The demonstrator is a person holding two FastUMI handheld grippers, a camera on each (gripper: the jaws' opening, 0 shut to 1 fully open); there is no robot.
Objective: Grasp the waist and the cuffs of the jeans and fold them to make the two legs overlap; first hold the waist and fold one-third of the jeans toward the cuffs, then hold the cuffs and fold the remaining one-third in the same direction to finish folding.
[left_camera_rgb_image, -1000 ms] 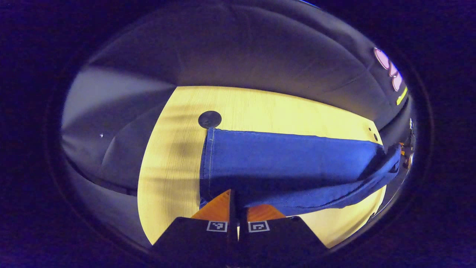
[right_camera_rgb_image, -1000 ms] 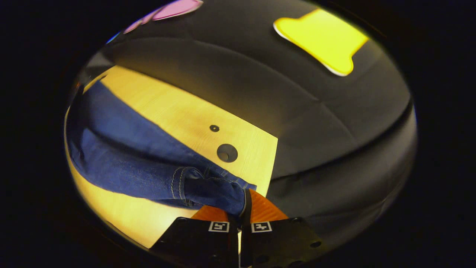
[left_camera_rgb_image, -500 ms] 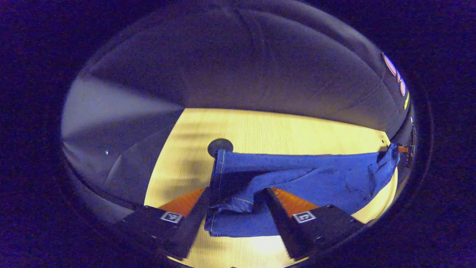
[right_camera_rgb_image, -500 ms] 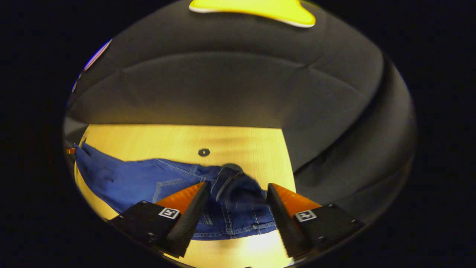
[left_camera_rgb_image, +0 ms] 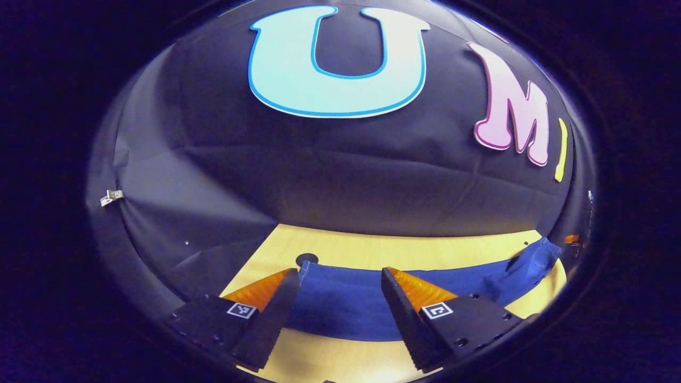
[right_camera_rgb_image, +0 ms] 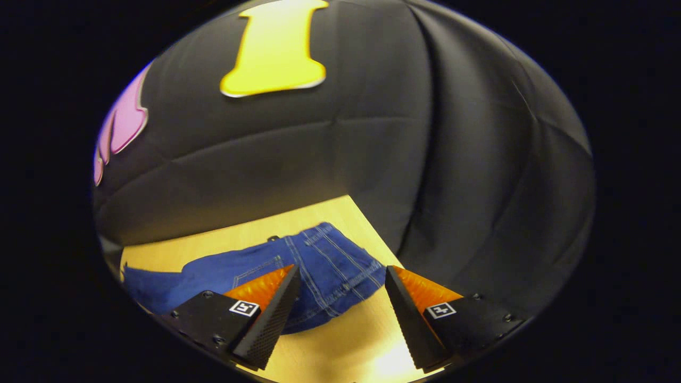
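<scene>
While both pairs of fingers stand spread wide and hold nothing, this entry covers one item.

Left gripper (left_camera_rgb_image: 338, 300): fingers apart, above the cuff end of the jeans (left_camera_rgb_image: 346, 308), not touching the cloth.

Right gripper (right_camera_rgb_image: 340, 298): fingers apart, above the waist end of the jeans (right_camera_rgb_image: 319, 266), likewise clear of it.

Item: one pair of blue denim jeans, lying lengthwise on the pale wooden table (left_camera_rgb_image: 372, 250); the legs appear to lie one over the other, the waistband near the table's far corner in the right gripper view.

Handling, as judged: soft and limp but fairly heavy for cloth; thick seams, not slippery, not fragile. It should drape and drag when lifted.

Hold points, as judged: the stitched waistband for the first third; the hemmed cuffs (left_camera_rgb_image: 306, 276) afterwards. Pinch through both layers, or the lower one may stay behind.
</scene>
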